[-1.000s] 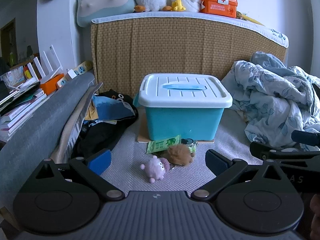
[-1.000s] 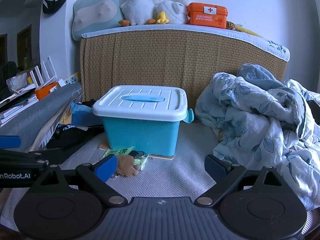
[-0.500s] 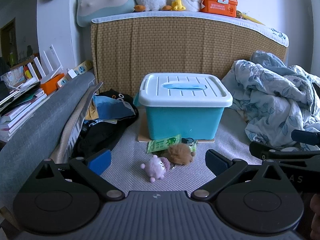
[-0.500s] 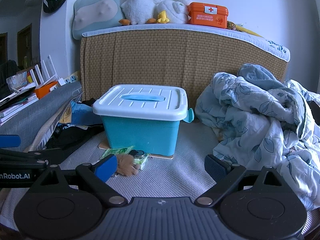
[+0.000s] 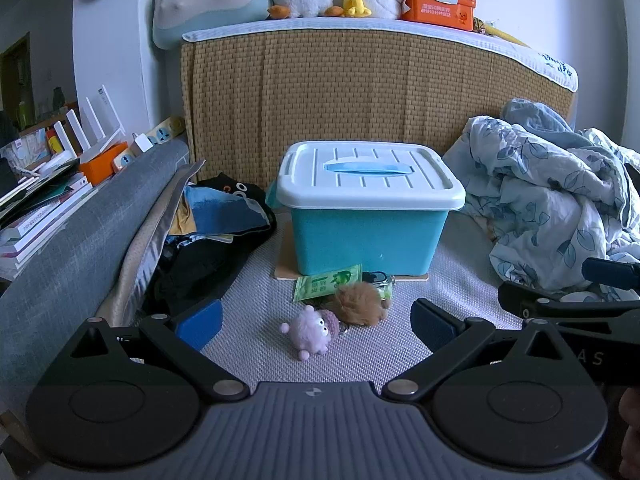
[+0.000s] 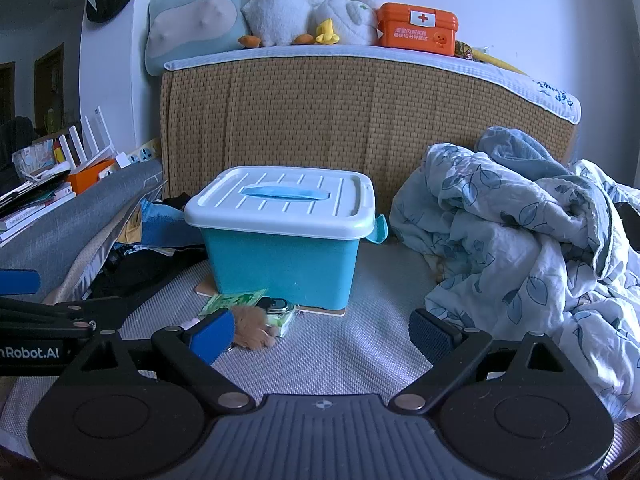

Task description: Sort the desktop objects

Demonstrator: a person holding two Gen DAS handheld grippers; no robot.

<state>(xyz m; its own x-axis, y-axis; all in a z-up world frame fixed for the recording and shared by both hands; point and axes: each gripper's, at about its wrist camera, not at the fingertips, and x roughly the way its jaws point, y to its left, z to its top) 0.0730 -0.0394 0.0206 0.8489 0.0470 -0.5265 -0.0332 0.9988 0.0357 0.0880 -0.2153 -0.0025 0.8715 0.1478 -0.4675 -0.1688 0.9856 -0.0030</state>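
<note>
**So: pre-grasp, nothing picked, box lidded**

Both claws spread wide, empty. Left claw [image 5: 316, 318] hovering low over the mat [image 5: 384, 352]; right claw [image 6: 322, 330] beside it, further right.

Relative to left claw:
- Purple plush [image 5: 308, 332] dead ahead, roughly between the fingertips, slightly beyond.
- Brown pom [image 5: 358, 304] just past it, a touch right, apparently touching the plush.
- Green packet [image 5: 326, 282] behind the pom, lying flat against the box foot.
- Small dark gadget [image 5: 376, 278] right of the packet, half hidden by the pom; can't tell what it is.
- Box [image 5: 368, 236] straight ahead behind the pile, white lid [image 5: 370, 176] seated, handle folded flat.

Relative to right claw:
- Box ahead and left; pile mostly behind the left fingertip [image 6: 212, 332].
- Quilt [image 6: 520, 240] off to the right, clear of the work.

Step, as judged: opening stage, lining up, no item moved into the box.

Next move probably needs:
- Lid off first: side latches or handle, likely right claw.
- Otherwise left straight forward and down, closing on the plush.
- Soft, light stuff, so gentle squeeze; risk of dragging the pom along.
</note>
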